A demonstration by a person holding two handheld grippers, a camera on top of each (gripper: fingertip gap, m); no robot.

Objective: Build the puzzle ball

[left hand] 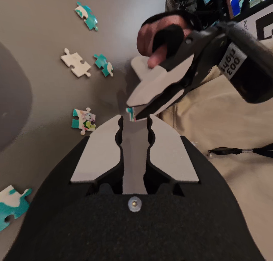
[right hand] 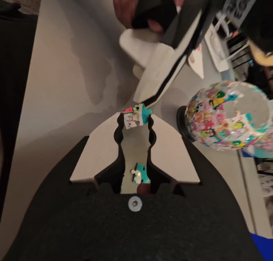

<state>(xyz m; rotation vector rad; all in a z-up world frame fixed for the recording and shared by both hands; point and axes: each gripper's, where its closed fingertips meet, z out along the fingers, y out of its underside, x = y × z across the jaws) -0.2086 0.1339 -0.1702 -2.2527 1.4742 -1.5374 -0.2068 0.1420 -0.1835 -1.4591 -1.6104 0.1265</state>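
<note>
Since the puzzle ball (right hand: pixel 221 118) stands on its dark stand (right hand: pixel 181 120) off to the right of the right gripper (right hand: pixel 135 115), w/ part of its shell not yet covered, the coming move likely turns on swinging right and a bit fwd. That gripper's jaws are pinching a printed piece (right hand: pixel 134 118) across its width, picture side to the camera, teal knobbed edge toward the ball; piece looks near square, so long axis can't be called. The left gripper (left hand: pixel 135 116) has its jaws spread & empty, tips just beside the piece, approx touching its upper edge in the right wrist view. The right one is nearer the ball, so placement looks like its job.

Loose pieces (left hand: pixel 83 120) lie on the grey table (left hand: pixel 44 32), well apart, one white side up (left hand: pixel 75 62), another under the right jaws (right hand: pixel 140 172). Beige cloth (left hand: pixel 214 128) is at the table's near edge; cluttered shelves are blurred behind.
</note>
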